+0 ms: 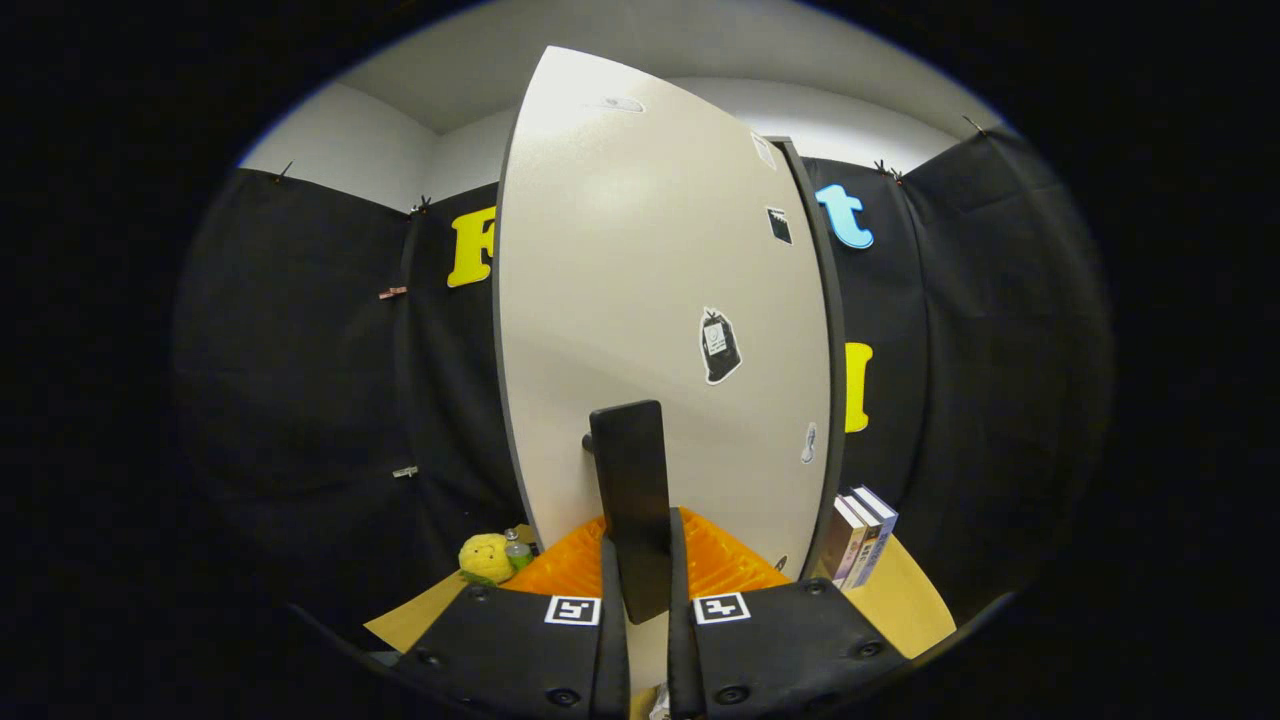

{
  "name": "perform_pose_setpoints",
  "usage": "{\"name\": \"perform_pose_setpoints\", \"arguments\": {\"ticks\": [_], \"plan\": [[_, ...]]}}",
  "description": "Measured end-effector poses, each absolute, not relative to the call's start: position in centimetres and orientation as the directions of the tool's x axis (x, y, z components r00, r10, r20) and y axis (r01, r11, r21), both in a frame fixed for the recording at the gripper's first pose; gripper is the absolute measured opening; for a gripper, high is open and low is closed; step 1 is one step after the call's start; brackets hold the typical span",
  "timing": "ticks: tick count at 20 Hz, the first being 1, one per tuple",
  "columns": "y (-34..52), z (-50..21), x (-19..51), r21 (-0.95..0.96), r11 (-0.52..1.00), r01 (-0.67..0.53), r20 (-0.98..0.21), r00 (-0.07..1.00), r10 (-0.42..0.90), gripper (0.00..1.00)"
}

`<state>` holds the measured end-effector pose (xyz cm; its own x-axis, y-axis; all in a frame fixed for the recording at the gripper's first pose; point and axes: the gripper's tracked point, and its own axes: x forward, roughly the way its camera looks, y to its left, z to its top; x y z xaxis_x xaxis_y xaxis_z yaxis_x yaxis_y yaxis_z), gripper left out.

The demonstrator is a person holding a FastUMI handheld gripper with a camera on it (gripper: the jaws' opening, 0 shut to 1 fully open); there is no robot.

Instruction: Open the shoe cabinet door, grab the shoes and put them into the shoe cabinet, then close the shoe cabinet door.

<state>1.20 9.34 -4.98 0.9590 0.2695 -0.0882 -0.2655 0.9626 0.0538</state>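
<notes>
Tool [648, 585] is pinching the door handle [630, 500] on the cabinet door [640, 300]; shoes appear not yet stowed.

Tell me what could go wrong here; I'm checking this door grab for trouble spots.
The tool is shut on the black door handle near its lower end, so it may slip off when the cabinet door swings. The books stand close beside the door and might get knocked over.
</notes>
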Motion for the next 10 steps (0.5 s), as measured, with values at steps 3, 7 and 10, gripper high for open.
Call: {"name": "perform_pose_setpoints", "arguments": {"ticks": [3,7,10], "plan": [[6.9,-4.7,0.5,0.019,0.972,-0.236,-0.098,0.967,0.236,0.19],[4.1,-4.5,0.0,-0.015,0.981,-0.191,-0.108,0.976,0.188,0.18],[2.4,-4.4,-0.2,-0.016,0.985,-0.174,-0.122,0.978,0.171,0.18]]}}
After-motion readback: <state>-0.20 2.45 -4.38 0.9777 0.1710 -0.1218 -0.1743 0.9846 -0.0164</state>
